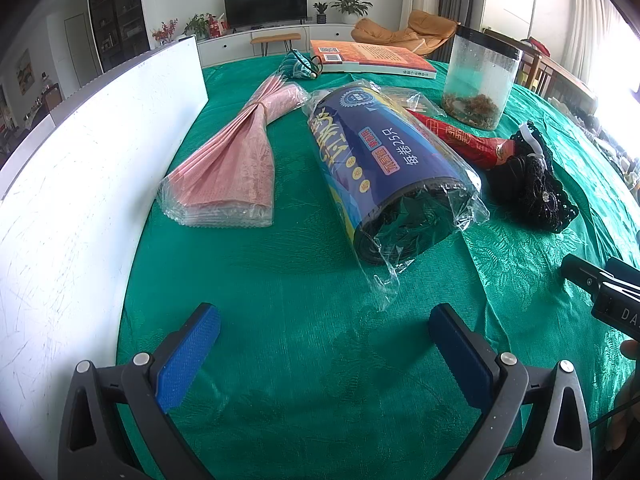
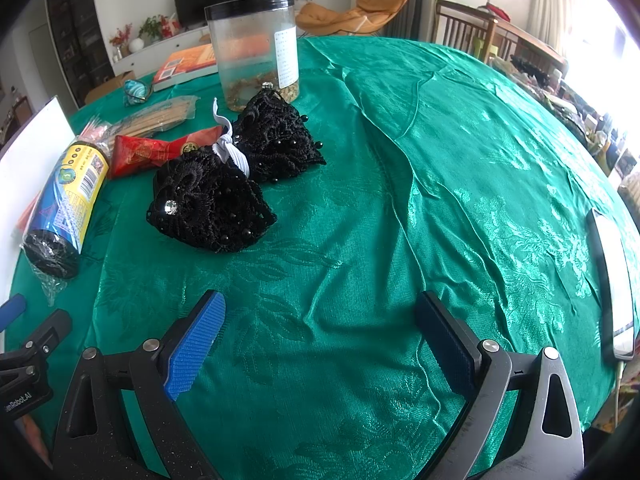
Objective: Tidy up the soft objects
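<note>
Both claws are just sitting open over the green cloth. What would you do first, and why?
Probably ease the right gripper forward toward the black lace bundle. Its jaws are open and empty, and that soft bundle lies nearest ahead of it, slightly left, with bare green tablecloth between. The left gripper is also open, facing the blue roll.

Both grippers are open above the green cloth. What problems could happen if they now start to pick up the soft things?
The roll of bags has loose clear wrap; fingers may pinch only the film and it could slip. The black lace bundle touches the plastic jar, so pulling it might tip the jar. The tablecloth is wrinkled and could be grabbed too.
</note>
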### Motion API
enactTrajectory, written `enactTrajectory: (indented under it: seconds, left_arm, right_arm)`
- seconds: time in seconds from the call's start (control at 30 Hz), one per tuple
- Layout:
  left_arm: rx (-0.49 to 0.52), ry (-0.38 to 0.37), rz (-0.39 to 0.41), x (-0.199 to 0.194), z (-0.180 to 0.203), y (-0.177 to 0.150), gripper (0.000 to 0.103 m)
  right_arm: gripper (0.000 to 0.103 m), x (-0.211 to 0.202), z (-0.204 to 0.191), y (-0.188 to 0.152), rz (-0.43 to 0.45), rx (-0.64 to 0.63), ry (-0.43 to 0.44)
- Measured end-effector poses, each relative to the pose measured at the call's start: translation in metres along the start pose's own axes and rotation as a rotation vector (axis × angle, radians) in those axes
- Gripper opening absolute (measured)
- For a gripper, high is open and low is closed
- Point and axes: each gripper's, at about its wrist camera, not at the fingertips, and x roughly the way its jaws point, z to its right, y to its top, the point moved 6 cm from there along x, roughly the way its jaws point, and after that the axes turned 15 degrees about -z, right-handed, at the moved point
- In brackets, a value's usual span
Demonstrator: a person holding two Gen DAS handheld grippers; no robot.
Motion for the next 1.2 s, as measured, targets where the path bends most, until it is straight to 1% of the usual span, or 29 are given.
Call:
enactTrajectory:
  seconds: [0.2,0.27,0.3,0.37,0.4,0.43,0.47,0.53,0.57,0.6,0.63,0.67,0.73,0.77,0.8,0.87,0.97,1.0,1.07,1.1,1.13,1.2]
  left_arm:
    - [0.0,0.0,0.0,0.0,0.0,0.0,0.103]
    - [0.0,0.0,0.0,0.0,0.0,0.0,0.103]
    - [0.0,0.0,0.0,0.0,0.0,0.0,0.103]
    - [0.0,0.0,0.0,0.0,0.0,0.0,0.103]
    - [0.0,0.0,0.0,0.0,0.0,0.0,0.103]
    - [0.0,0.0,0.0,0.0,0.0,0.0,0.103]
    - [0.0,0.0,0.0,0.0,-0.001,0.0,0.103]
    - [0.0,0.0,0.0,0.0,0.0,0.0,0.103]
    - [0.0,0.0,0.0,0.0,-0.001,-0.001,0.103]
    - [0.0,0.0,0.001,0.0,-0.001,0.0,0.103]
    - [0.0,0.0,0.001,0.0,-0.001,0.0,0.103]
    - [-0.001,-0.001,0.001,0.0,-0.001,0.0,0.103]
    - [-0.001,-0.001,0.001,0.0,-0.001,0.0,0.103]
    - [-0.001,0.0,0.001,-0.001,-0.001,0.0,0.103]
    - [-0.001,0.0,0.001,-0.001,-0.001,0.0,0.103]
    - [-0.001,-0.001,0.001,-0.001,-0.001,0.0,0.103]
    - [-0.001,-0.001,0.001,-0.001,-0.001,0.0,0.103]
    - [-0.001,0.0,0.001,-0.001,-0.001,0.0,0.103]
    - [-0.001,-0.001,0.001,-0.001,-0.001,0.0,0.103]
    - [-0.001,-0.001,0.002,-0.001,-0.001,0.0,0.103]
    - [-0.001,-0.001,0.002,-0.001,-0.001,0.0,0.103]
    - [-0.001,-0.001,0.001,-0.001,-0.001,0.0,0.103]
  right_arm:
    - [0.097,0.0,0.0,0.0,-0.001,0.001,0.002]
    - [0.097,-0.002,0.001,0.001,-0.001,0.008,0.019]
    - [0.097,-0.004,0.003,0.001,0.002,0.02,0.046]
    - [0.096,-0.013,0.006,0.004,0.031,0.054,0.164]
    - [0.096,-0.02,0.004,0.007,0.057,0.047,0.203]
    - [0.096,-0.024,-0.004,0.011,0.077,0.007,0.213]
    - [0.096,-0.026,-0.016,0.015,0.084,-0.063,0.2]
    - [0.096,-0.018,-0.045,0.022,0.059,-0.224,0.142]
    - [0.095,-0.009,-0.053,0.027,0.039,-0.259,0.124]
    - [0.095,-0.001,-0.054,0.034,0.015,-0.264,0.119]
    - [0.094,0.009,-0.048,0.043,-0.004,-0.232,0.116]
    - [0.093,0.015,-0.033,0.054,-0.001,-0.165,0.109]
    - [0.093,0.014,0.005,0.069,0.041,-0.008,0.073]
    - [0.093,0.01,0.02,0.073,0.057,0.051,0.057]
    - [0.093,0.003,0.031,0.074,0.079,0.081,0.057]
    - [0.094,-0.012,0.041,0.066,0.126,0.094,0.076]
    - [0.095,-0.019,0.045,0.042,0.141,0.114,0.112]
    - [0.095,-0.015,0.044,0.035,0.125,0.119,0.131]
    - [0.095,-0.007,0.041,0.028,0.055,0.139,0.185]
    - [0.095,-0.007,0.038,0.026,0.047,0.135,0.201]
    - [0.095,-0.008,0.034,0.025,0.049,0.117,0.189]
    - [0.095,-0.01,0.025,0.023,0.057,0.066,0.134]
